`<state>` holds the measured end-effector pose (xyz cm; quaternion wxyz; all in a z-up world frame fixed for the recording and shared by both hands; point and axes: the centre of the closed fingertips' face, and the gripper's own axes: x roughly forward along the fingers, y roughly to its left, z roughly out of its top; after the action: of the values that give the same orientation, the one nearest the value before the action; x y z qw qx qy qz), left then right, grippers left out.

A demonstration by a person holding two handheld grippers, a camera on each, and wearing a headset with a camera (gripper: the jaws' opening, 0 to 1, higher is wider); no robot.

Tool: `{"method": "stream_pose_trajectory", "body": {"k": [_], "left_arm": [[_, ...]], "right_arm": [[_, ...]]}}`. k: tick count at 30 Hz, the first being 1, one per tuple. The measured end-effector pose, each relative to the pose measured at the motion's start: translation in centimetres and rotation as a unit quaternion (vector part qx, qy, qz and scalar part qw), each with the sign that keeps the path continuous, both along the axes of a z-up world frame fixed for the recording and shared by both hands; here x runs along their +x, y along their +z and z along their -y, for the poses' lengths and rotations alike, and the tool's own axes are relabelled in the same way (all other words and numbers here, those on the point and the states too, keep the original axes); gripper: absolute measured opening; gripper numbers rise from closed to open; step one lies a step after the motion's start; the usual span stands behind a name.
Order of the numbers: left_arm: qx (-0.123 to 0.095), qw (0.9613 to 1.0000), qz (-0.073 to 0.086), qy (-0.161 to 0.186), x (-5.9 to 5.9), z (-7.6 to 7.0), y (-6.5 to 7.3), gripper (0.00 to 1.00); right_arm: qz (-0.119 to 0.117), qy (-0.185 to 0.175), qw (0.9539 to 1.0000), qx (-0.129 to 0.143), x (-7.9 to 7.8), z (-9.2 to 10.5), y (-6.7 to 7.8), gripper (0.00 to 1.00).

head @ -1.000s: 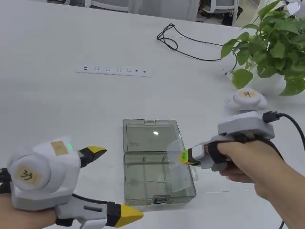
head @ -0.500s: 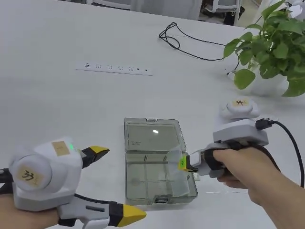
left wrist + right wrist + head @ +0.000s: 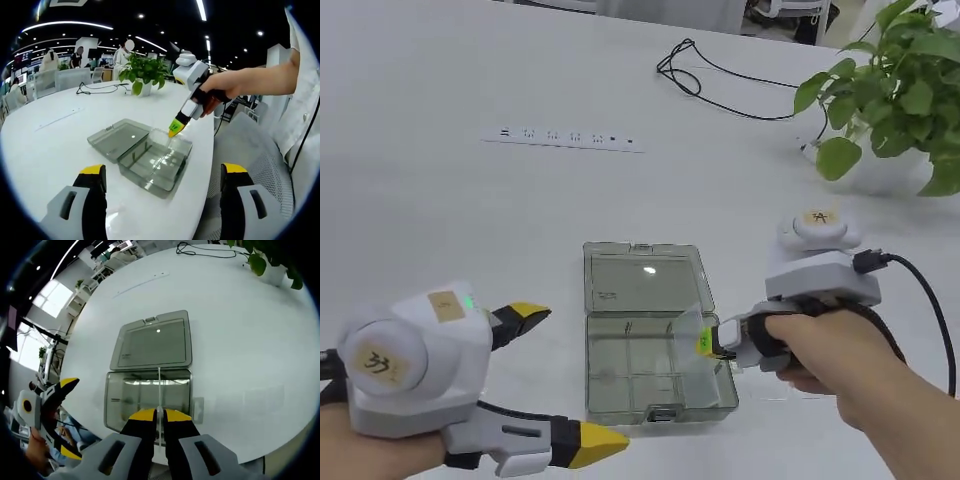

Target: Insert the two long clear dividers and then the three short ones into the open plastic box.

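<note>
- The right gripper [image 3: 706,343] is clamped on a short clear divider [image 3: 691,328], held upright over the right end of the open plastic box [image 3: 588,372] (it shows edge-on in the right gripper view).
- The left gripper [image 3: 575,376] hangs wide open just left of the box, holding nothing.
- Risk: the divider could miss its wall slots and jam tilted across the long dividers [image 3: 140,382].
- Nothing steadies the box, so a downward push may skid it.
</note>
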<state>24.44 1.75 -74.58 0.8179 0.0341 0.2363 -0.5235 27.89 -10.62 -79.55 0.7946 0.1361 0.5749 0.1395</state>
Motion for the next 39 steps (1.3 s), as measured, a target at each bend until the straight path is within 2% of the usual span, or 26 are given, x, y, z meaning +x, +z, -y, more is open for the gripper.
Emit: {"method": "stream_pose_trajectory", "body": {"k": [22,39], "left_arm": [[-0.002,1.0,-0.003,0.001,0.0,0.19,-0.16,0.96],[0.006,1.0,-0.005,-0.003,-0.24,0.08,-0.69,0.96]], "right_arm": [[0.004,0.011,0.9999,0.0,0.29,-0.43,0.43,0.07],[0.007,0.023,0.9997,-0.007,-0.15,-0.82,0.35,0.07]]}}
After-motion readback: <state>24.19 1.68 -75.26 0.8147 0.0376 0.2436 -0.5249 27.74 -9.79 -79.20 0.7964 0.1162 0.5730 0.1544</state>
